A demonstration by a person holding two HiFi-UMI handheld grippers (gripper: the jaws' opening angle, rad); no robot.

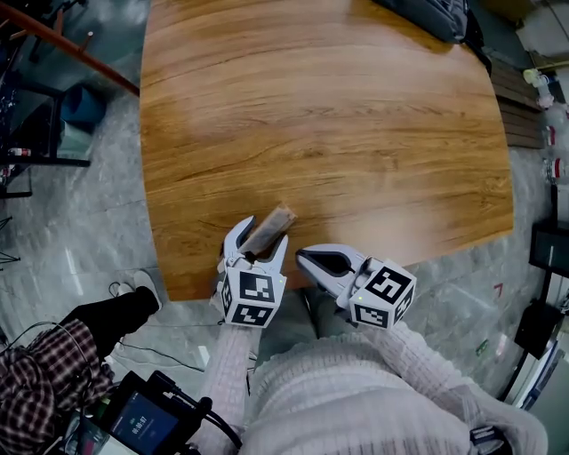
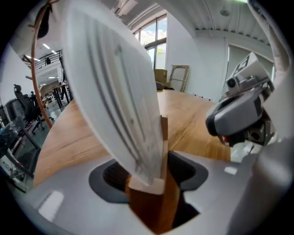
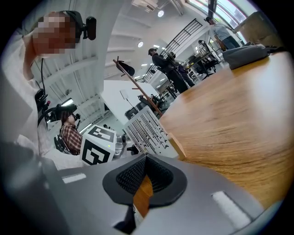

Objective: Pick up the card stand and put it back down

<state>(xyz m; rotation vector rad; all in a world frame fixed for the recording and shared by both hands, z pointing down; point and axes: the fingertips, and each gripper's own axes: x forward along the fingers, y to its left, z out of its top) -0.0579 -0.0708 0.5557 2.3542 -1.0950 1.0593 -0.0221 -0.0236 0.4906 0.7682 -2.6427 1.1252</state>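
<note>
The card stand (image 1: 269,228), a wooden block holding a white printed card, lies on the wooden table (image 1: 338,115) close to its near edge. My left gripper (image 1: 262,235) is open, one finger on each side of the block, with a gap beside each pad. In the left gripper view the card stand (image 2: 151,183) fills the middle, its white card leaning up to the left. My right gripper (image 1: 302,256) is shut and empty, just right of the stand at the table edge. From the right gripper view the card stand (image 3: 148,131) shows ahead on the left.
A dark bag (image 1: 427,13) lies on the table's far edge. A person in a plaid shirt (image 1: 36,364) sits at lower left beside a device with a screen (image 1: 142,418). Shelves and cables line the floor on both sides.
</note>
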